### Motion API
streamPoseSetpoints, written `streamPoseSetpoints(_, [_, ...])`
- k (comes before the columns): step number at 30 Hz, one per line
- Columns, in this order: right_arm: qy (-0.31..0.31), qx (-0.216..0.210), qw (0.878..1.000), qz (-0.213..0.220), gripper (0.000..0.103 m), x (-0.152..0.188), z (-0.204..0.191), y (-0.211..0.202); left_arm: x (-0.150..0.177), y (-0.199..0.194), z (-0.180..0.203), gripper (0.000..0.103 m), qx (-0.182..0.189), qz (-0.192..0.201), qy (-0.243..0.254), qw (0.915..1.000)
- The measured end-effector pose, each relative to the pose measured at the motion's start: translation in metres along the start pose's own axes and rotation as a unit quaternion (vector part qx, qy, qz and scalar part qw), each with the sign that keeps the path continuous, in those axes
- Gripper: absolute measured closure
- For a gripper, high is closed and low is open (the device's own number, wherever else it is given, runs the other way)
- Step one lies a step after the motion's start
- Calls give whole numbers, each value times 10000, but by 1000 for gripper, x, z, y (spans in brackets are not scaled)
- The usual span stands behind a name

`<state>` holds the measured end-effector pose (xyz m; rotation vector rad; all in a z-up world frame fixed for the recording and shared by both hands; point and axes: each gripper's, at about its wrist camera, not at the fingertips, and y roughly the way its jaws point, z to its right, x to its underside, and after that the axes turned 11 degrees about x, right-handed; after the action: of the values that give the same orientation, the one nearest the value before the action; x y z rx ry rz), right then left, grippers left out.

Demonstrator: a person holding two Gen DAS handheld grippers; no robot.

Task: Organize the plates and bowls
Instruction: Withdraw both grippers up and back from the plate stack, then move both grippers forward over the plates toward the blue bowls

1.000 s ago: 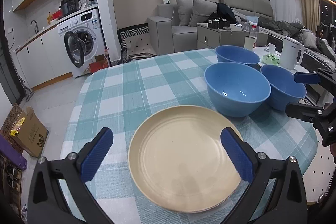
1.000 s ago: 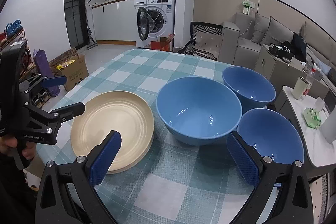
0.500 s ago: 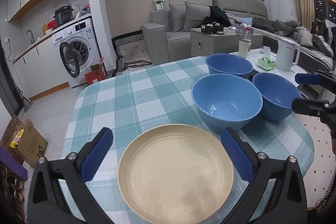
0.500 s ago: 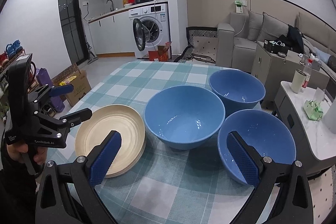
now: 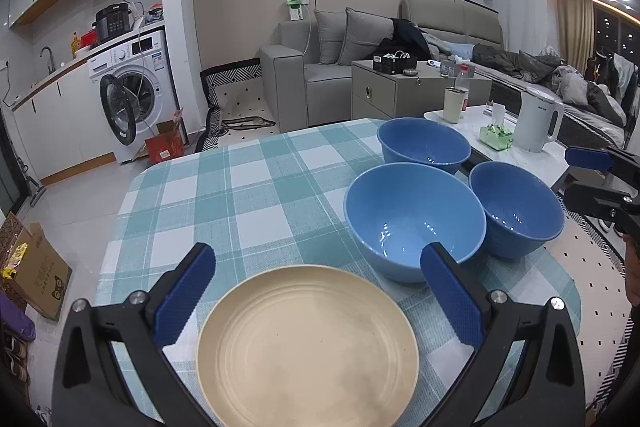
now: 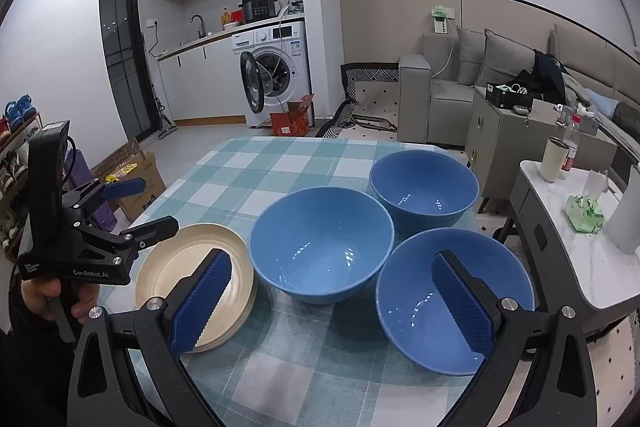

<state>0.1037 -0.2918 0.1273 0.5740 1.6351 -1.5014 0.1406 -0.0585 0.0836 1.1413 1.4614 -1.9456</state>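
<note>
Both grippers have drawn back from the dishes over the last second, so more of the checked table point(image 5: 248, 187) shows. Behind it stand a grey sofa point(image 5: 320, 67) and a washing machine point(image 5: 134, 95) with its door open. On the cloth a cream stack of plates point(image 5: 308, 347) sits at the near left edge, touching the big blue bowl point(image 6: 320, 247); two smaller blue bowls point(image 6: 424, 187) point(image 6: 456, 295) crowd its right side. The left gripper point(image 5: 316, 291) hovers wide open above the plates, holding nothing. The right gripper point(image 6: 332, 295) is spread just as wide, empty, over the gap between the big bowl and the near one.
</note>
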Motion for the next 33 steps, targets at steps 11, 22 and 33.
streamPoseSetpoints(11, [282,170,9994,107,1,-18,28,-8,-19,10,4,0,56,44,41,10000])
streamPoseSetpoints(22, [661,153,9976,99,1,-31,55,1,-47,28,17,0,158,84,148,9997])
streamPoseSetpoints(33, [834,215,9963,-70,7,-43,73,26,-76,58,26,0,382,166,109,9991])
